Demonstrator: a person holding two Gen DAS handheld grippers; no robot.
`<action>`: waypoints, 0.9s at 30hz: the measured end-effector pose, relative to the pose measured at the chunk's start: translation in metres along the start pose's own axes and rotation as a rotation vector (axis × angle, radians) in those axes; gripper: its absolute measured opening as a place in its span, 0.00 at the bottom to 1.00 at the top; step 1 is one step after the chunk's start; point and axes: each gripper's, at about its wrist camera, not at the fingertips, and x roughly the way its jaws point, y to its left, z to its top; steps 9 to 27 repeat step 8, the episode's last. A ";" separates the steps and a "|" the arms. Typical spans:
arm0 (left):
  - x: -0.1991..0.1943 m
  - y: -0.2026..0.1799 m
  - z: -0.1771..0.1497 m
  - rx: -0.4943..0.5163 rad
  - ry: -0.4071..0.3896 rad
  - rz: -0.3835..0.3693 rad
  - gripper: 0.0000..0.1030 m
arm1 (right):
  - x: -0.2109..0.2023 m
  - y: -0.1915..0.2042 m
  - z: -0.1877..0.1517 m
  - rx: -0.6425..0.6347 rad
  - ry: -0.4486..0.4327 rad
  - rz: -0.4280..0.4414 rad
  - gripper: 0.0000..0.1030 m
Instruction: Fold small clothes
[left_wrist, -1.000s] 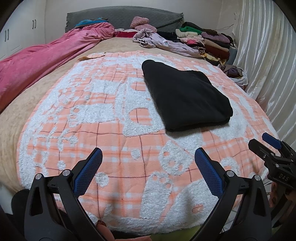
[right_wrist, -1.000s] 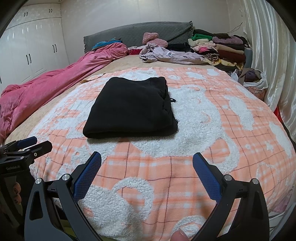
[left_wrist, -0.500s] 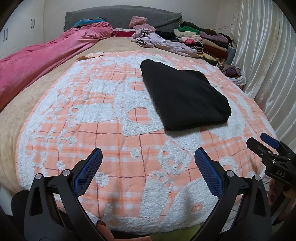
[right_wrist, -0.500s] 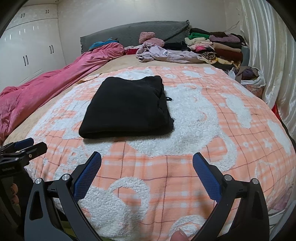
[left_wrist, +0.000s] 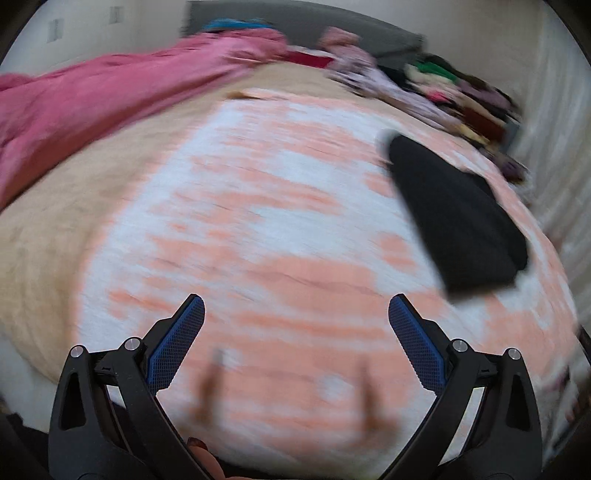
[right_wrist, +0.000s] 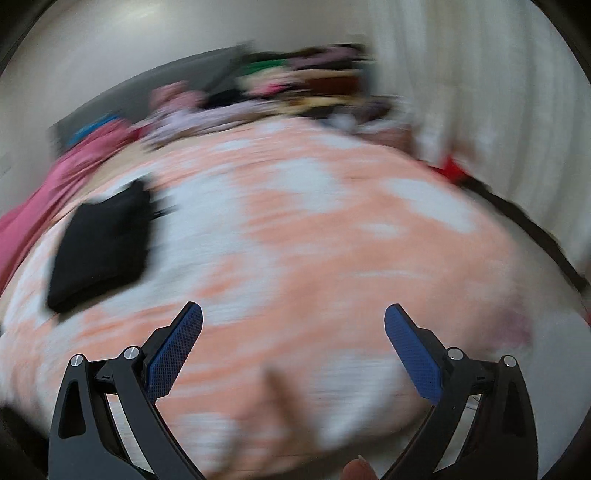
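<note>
A folded black garment (left_wrist: 458, 214) lies on the orange and white plaid blanket (left_wrist: 277, 229); it sits at the right in the left wrist view and as the black garment (right_wrist: 103, 243) at the left in the right wrist view. My left gripper (left_wrist: 295, 314) hovers over the blanket's near part, open and holding nothing. My right gripper (right_wrist: 293, 321) is also open and empty above the blanket (right_wrist: 332, 240). Both views are smeared by motion blur.
A pink quilt (left_wrist: 110, 96) runs along the bed's left side. A pile of mixed clothes (left_wrist: 461, 96) lies at the far right by the headboard, and white curtains (right_wrist: 480, 92) hang to the right. A fingertip (right_wrist: 356, 469) shows at the bottom edge.
Both grippers have swung quickly: the left view turned left, the right view turned right, so the black garment slid toward each view's edge. The other gripper has left each view. Both stay open.
</note>
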 end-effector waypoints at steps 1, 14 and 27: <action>0.004 0.013 0.008 -0.018 -0.004 0.025 0.91 | 0.000 -0.032 0.002 0.044 -0.019 -0.085 0.96; 0.043 0.133 0.082 -0.125 0.004 0.289 0.91 | 0.006 -0.209 -0.008 0.215 0.037 -0.577 0.96; 0.043 0.133 0.082 -0.125 0.004 0.289 0.91 | 0.006 -0.209 -0.008 0.215 0.037 -0.577 0.96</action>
